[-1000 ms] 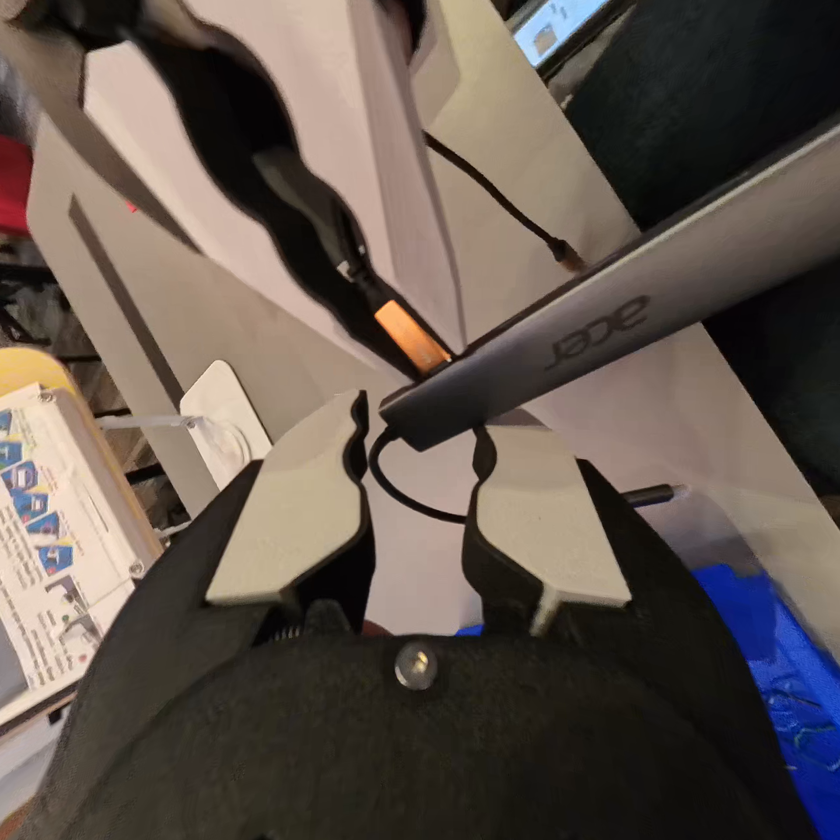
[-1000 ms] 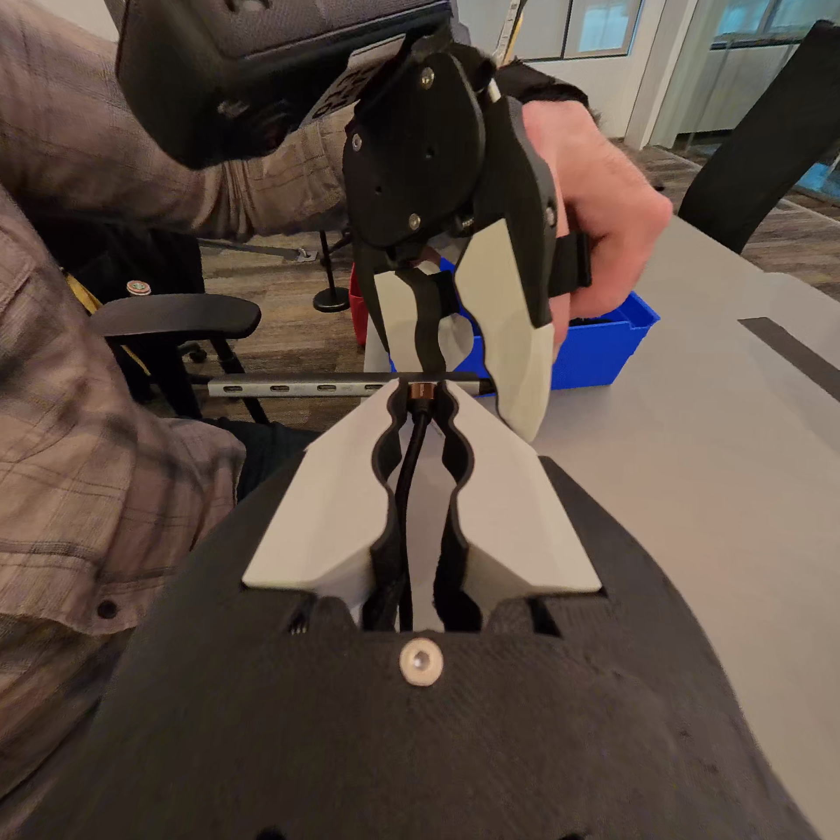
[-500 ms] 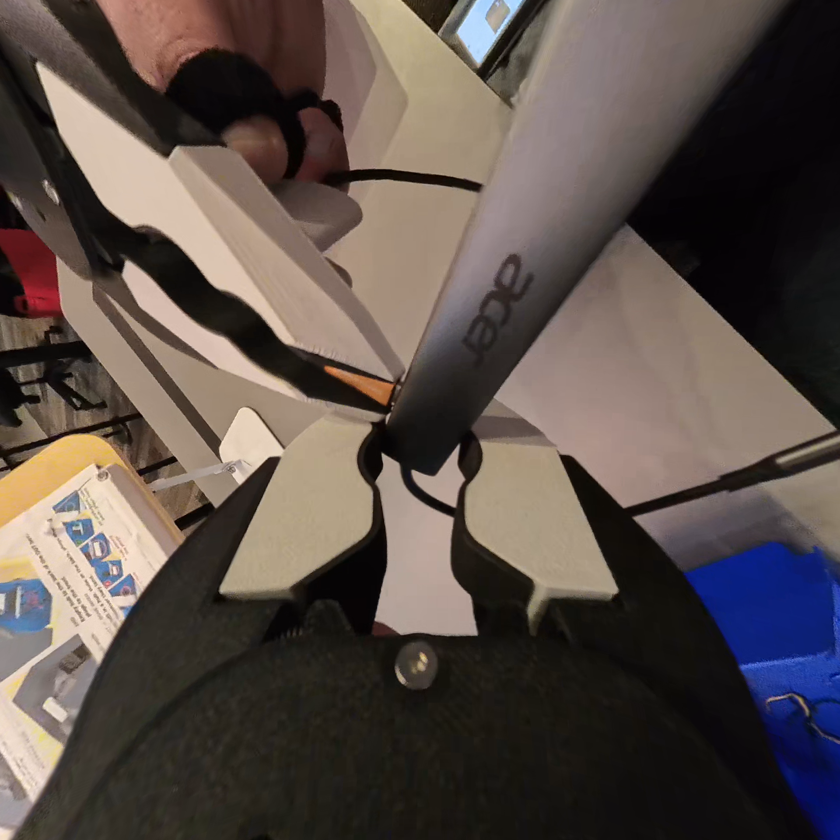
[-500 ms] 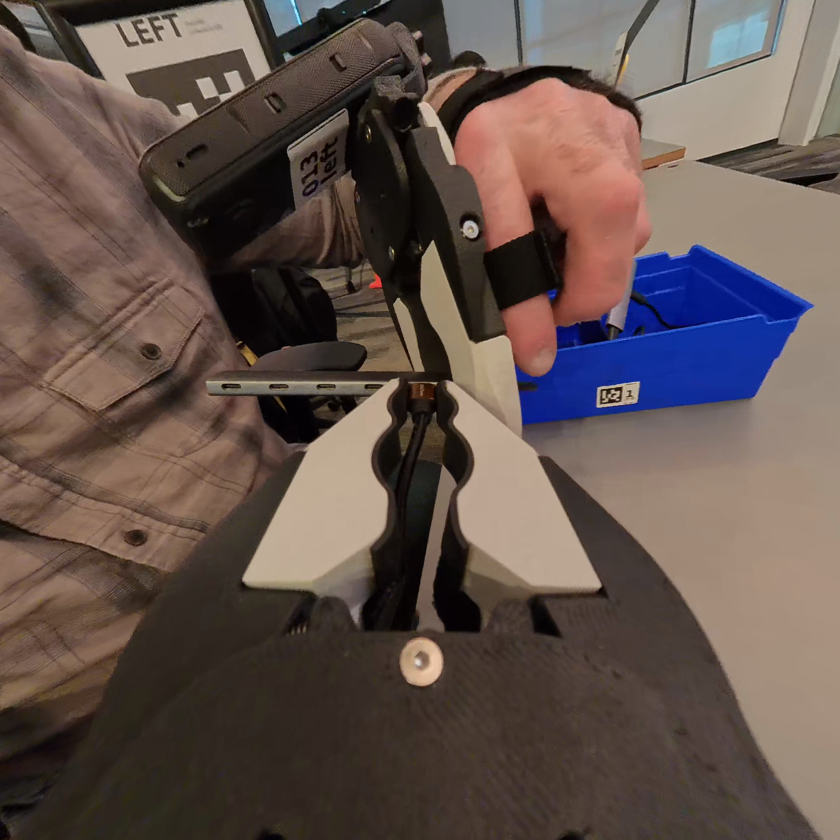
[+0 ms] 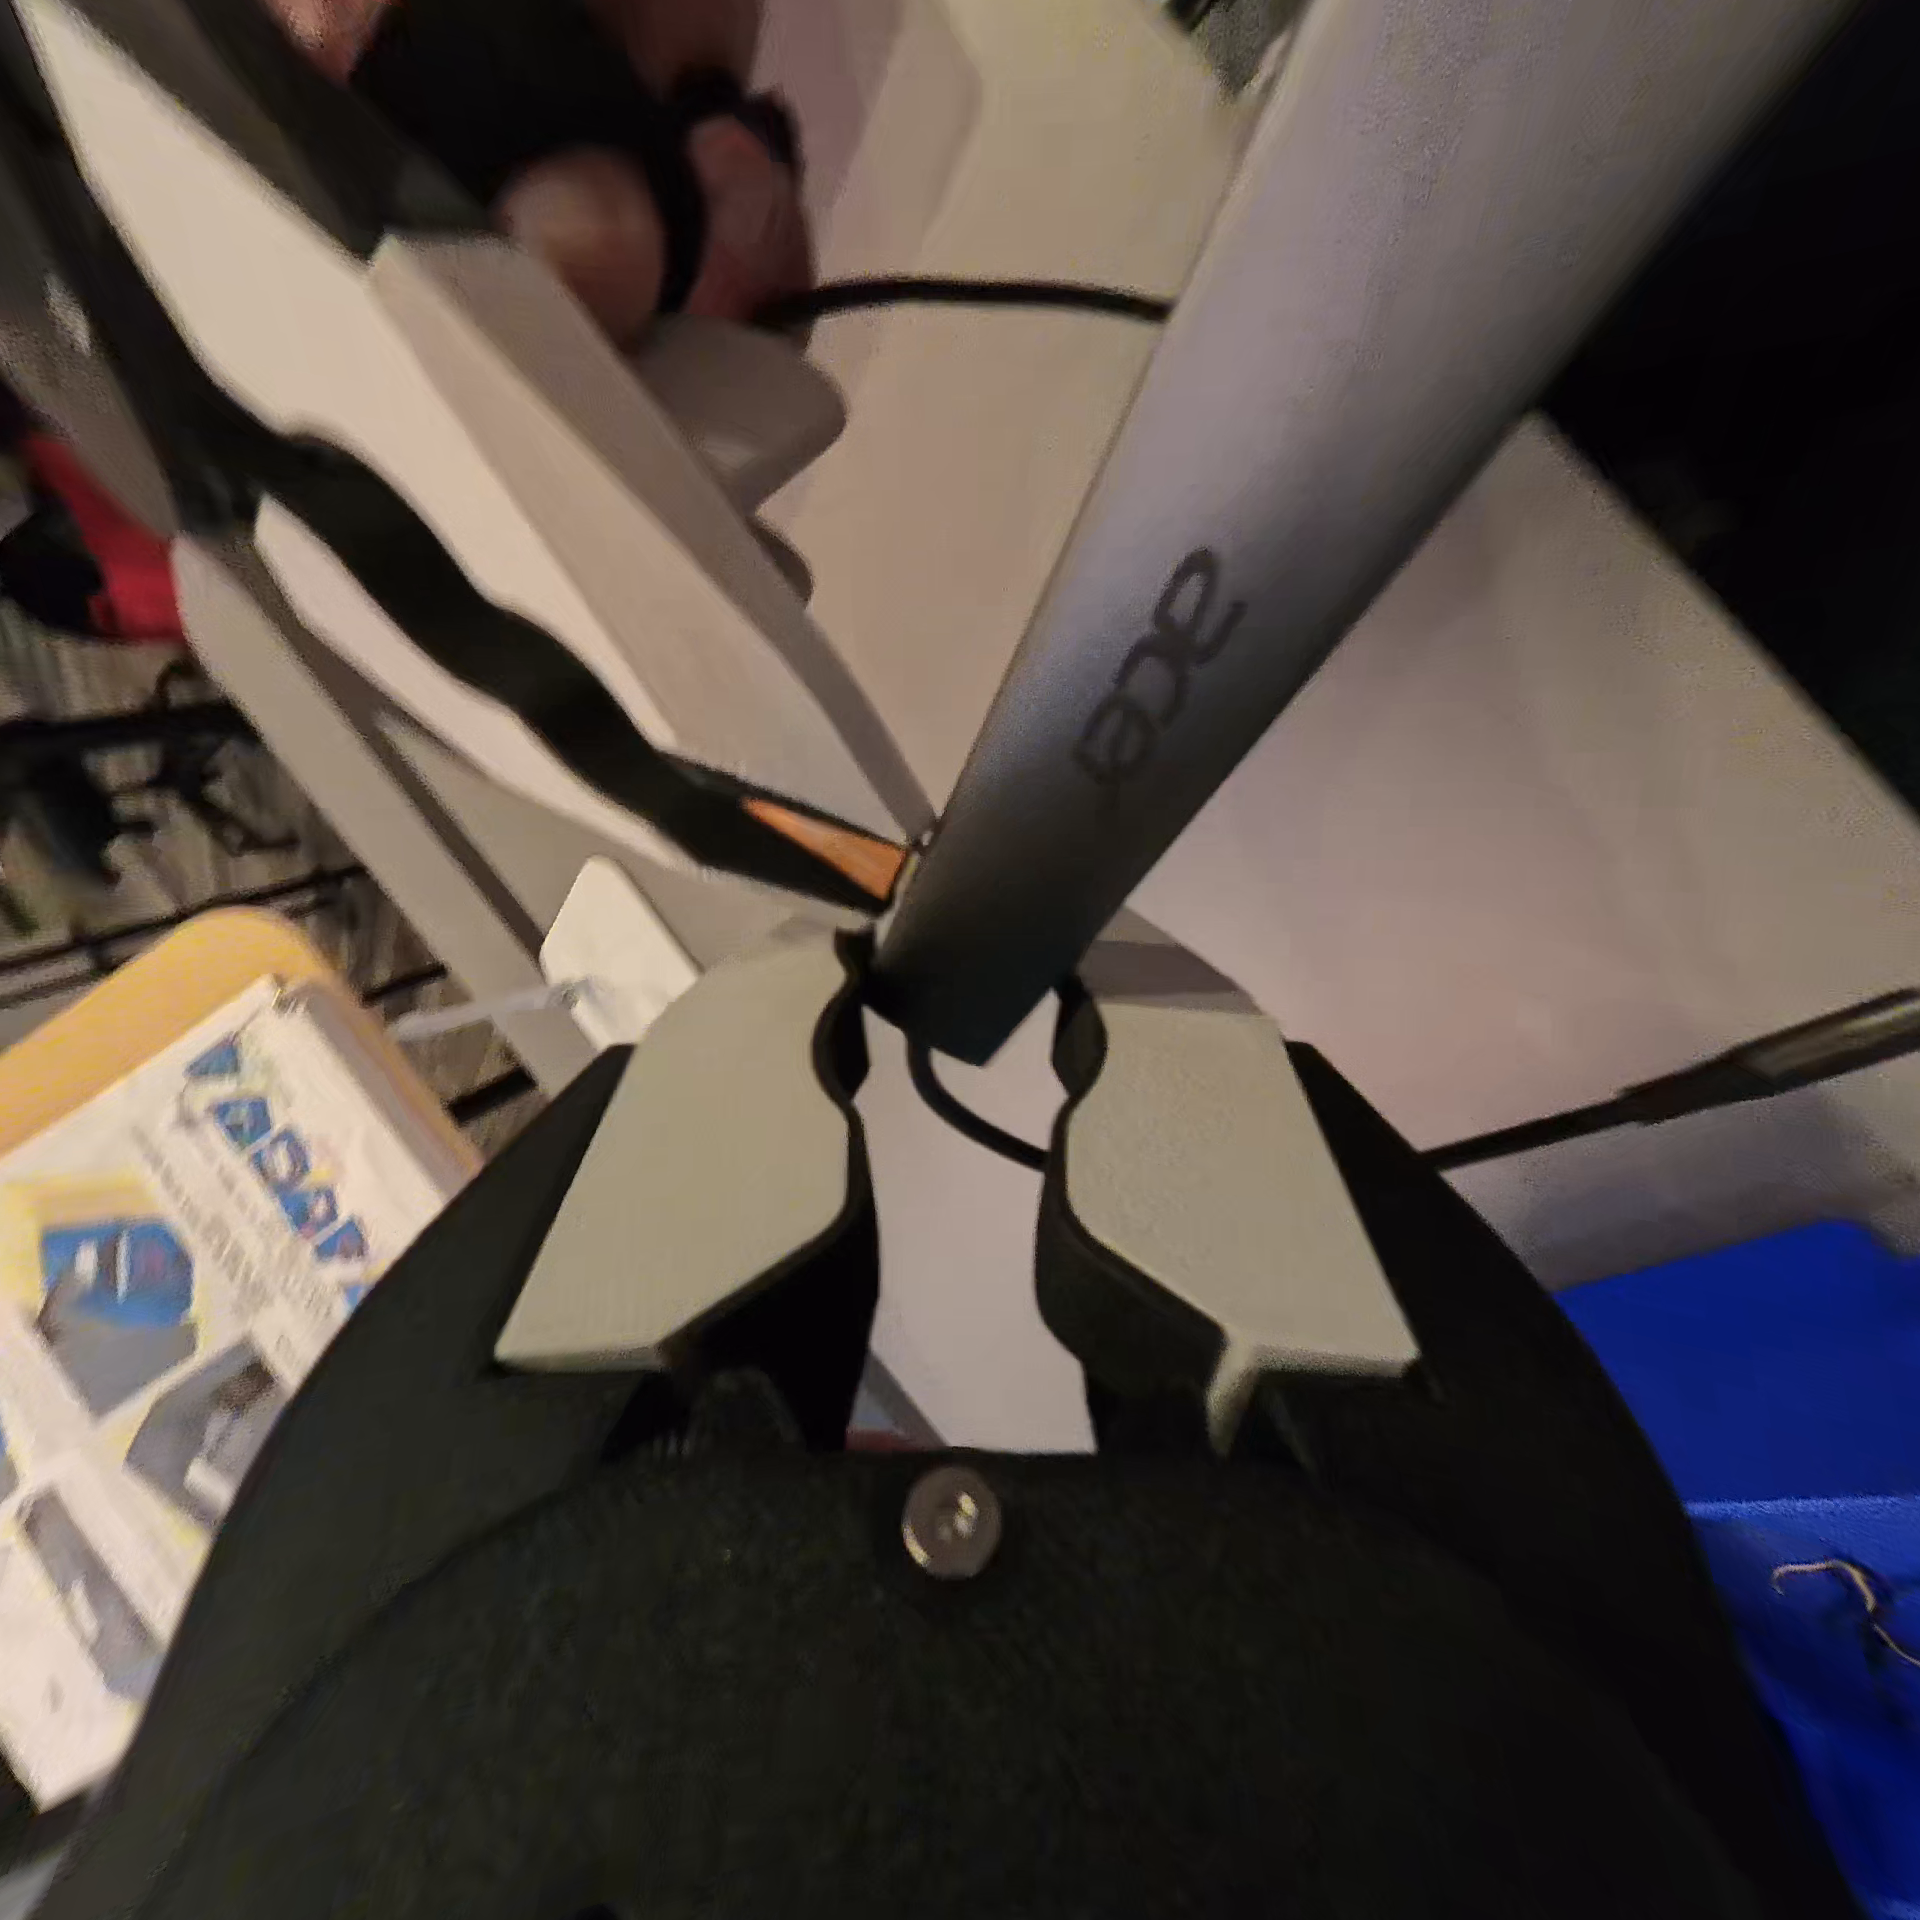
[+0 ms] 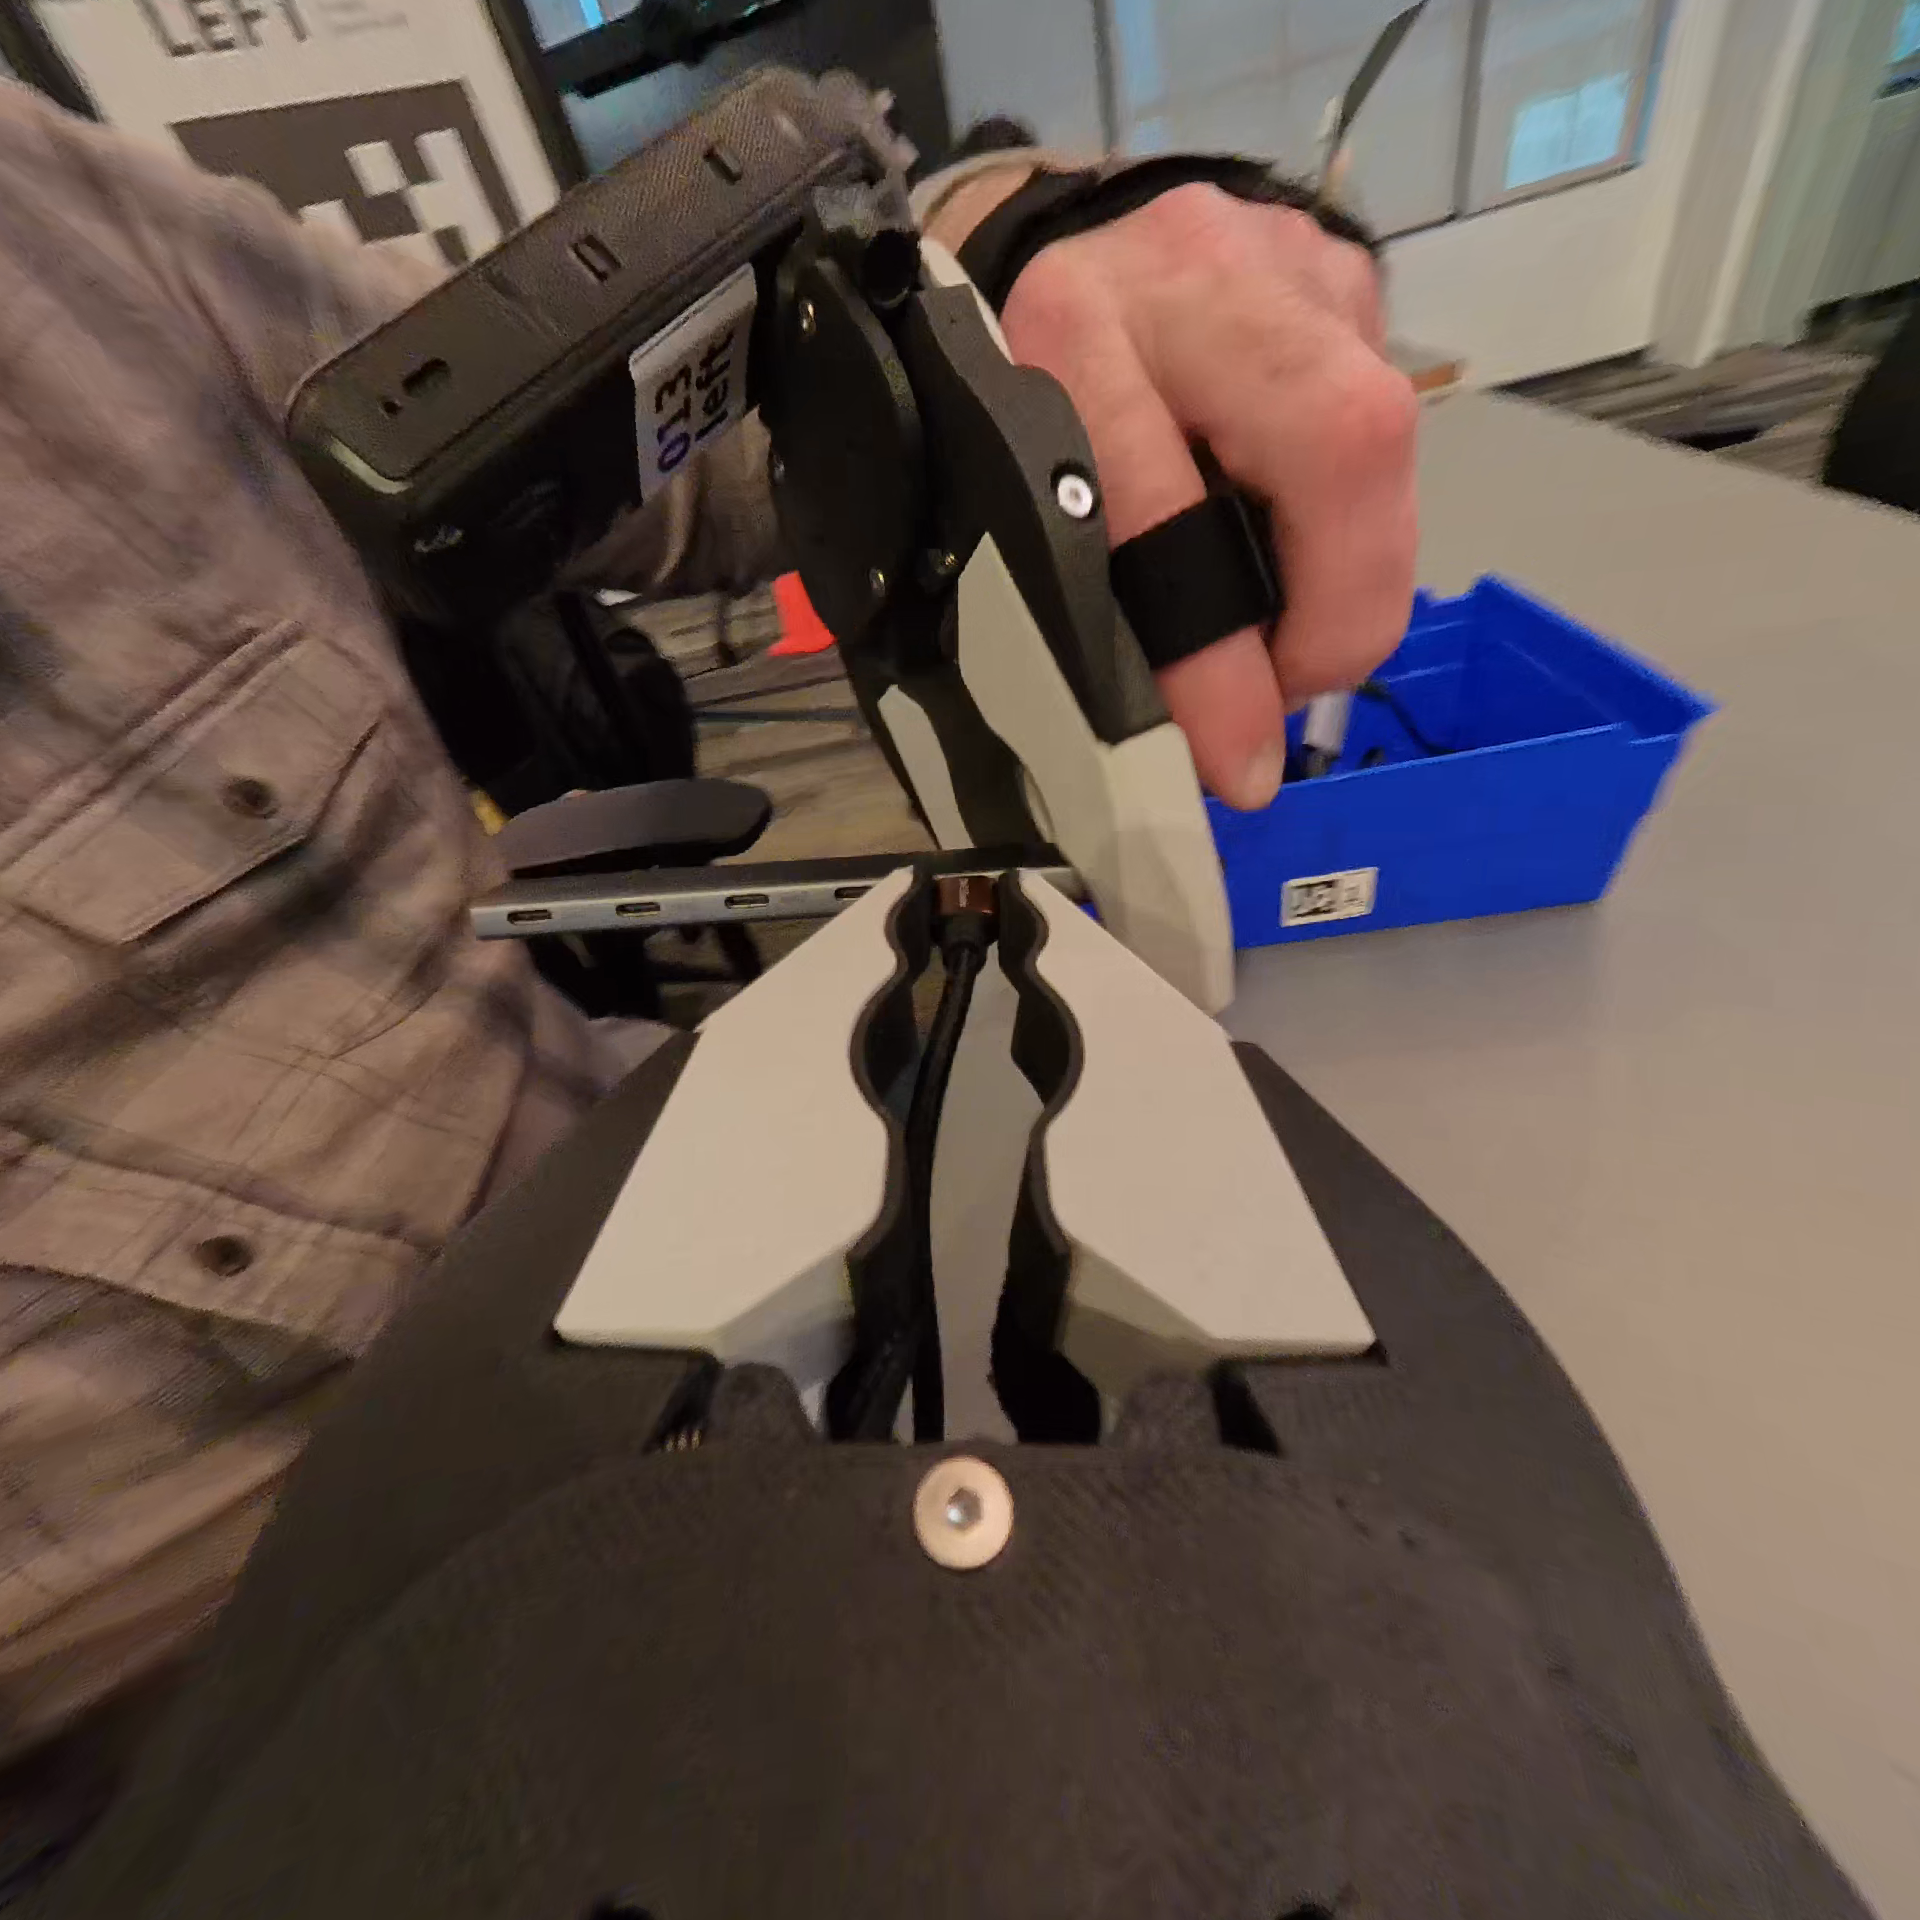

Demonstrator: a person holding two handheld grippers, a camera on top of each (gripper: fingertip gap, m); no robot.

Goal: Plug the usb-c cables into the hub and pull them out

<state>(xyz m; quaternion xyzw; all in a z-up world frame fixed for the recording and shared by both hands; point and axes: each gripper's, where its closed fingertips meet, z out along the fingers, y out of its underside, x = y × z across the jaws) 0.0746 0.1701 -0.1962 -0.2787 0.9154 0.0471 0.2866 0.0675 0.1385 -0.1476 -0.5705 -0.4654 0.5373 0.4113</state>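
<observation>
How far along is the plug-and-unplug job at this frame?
Done: the left gripper has the grey hub lifted and clamped at one end. In hand: the right gripper pinches the black USB-C cable, its copper-coloured plug at the hub's side edge; whether it is fully seated cannot be told. Left: three other ports show empty, further cables, if any, and pulling out.
</observation>
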